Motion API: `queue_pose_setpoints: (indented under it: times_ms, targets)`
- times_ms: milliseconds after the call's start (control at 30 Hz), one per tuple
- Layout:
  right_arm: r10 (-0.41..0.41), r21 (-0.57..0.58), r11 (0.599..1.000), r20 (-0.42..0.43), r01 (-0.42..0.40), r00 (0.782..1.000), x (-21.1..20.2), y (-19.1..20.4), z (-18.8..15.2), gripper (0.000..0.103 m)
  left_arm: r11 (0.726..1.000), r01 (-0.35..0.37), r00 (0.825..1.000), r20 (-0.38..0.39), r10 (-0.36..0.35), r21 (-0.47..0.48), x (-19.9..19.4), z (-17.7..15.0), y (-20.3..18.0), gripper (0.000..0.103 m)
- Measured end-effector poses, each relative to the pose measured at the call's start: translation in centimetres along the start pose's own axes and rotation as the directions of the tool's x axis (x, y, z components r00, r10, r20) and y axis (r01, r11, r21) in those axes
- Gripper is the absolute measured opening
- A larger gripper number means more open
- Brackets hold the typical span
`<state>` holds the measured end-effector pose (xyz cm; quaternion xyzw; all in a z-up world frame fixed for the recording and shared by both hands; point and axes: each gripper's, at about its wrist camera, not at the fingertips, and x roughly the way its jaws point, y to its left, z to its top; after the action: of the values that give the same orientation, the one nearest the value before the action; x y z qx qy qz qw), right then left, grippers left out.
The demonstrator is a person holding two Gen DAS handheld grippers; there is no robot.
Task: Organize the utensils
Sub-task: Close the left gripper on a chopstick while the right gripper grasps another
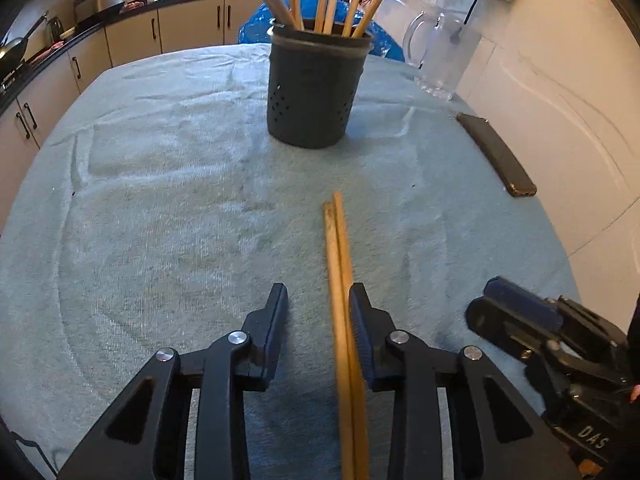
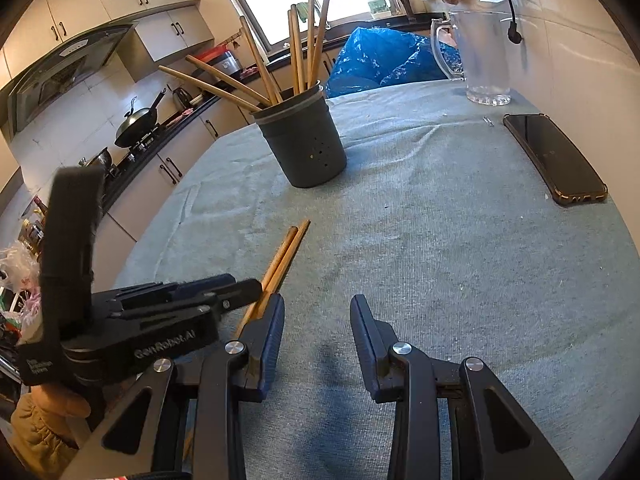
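Two wooden chopsticks (image 1: 338,264) lie side by side on the pale blue-green cloth, pointing toward a dark perforated utensil holder (image 1: 316,92) that has several chopsticks standing in it. My left gripper (image 1: 318,300) straddles the pair. They rest against its right finger (image 1: 360,320), with a clear gap to the left finger, so it is open. The right wrist view shows the same pair of chopsticks (image 2: 286,254), the holder (image 2: 304,144) and the left gripper (image 2: 248,288) over the near ends. My right gripper (image 2: 317,304) hovers open to the right of them, nothing between its fingers.
A black phone (image 2: 556,156) lies near the cloth's right edge by the wall. A clear glass pitcher (image 2: 480,56) stands at the far right, with a blue plastic bag (image 2: 380,60) behind the table. Kitchen cabinets and a stove run along the left.
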<state>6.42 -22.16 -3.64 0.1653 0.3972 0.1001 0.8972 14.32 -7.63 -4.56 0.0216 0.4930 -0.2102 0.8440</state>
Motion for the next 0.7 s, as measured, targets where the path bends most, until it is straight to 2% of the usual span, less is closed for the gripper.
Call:
queue_pose_setpoints:
  times_ms: [100, 167, 333, 367, 400, 433, 533, 700]
  targets:
    - [0.000, 0.006, 1.000, -0.004, 0.000, 1.000, 0.2, -0.2, 0.0, 0.037, 0.999, -0.036, 0.999, -0.020, 0.037, 0.030, 0.7, 0.0, -0.3, 0.027]
    - [0.006, 0.011, 1.000, -0.011, -0.006, 1.000, 0.4, -0.2, -0.1, 0.037, 0.999, -0.036, 0.999, -0.014, 0.036, 0.028, 0.8, 0.1, -0.3, 0.027]
    - [0.004, 0.010, 1.000, -0.019, -0.004, 1.000, 0.7, -0.3, -0.1, 0.037, 0.999, -0.027, 0.999, -0.030, 0.028, 0.025, 1.2, 0.6, -0.2, 0.018]
    - [0.004, 0.009, 1.000, -0.022, -0.004, 1.000, 0.7, -0.3, -0.1, 0.037, 0.999, -0.045, 0.998, -0.046, 0.046, 0.027, 1.5, 0.7, -0.3, 0.008]
    - [0.004, 0.003, 1.000, -0.026, -0.004, 1.000, 0.8, -0.3, 0.0, 0.037, 0.996, -0.079, 0.996, -0.044, 0.080, 0.031, 1.7, 0.8, -0.3, 0.007]
    - [0.003, -0.003, 1.000, -0.030, -0.003, 1.000, 0.8, -0.2, 0.0, 0.037, 0.994, -0.106, 0.993, -0.040, 0.107, 0.037, 1.7, 0.8, -0.3, 0.007]
    - [0.007, -0.026, 1.000, -0.058, -0.008, 0.998, 1.2, 0.3, -0.2, 0.037, 0.993, -0.119, 0.992, -0.049, 0.120, 0.024, 1.6, 0.7, 0.4, 0.007]
    - [0.032, -0.083, 0.996, -0.120, -0.042, 0.992, 2.5, 2.0, -0.5, 0.037, 0.992, -0.104, 0.993, -0.058, 0.100, -0.074, 0.4, -0.5, 3.2, 0.007]
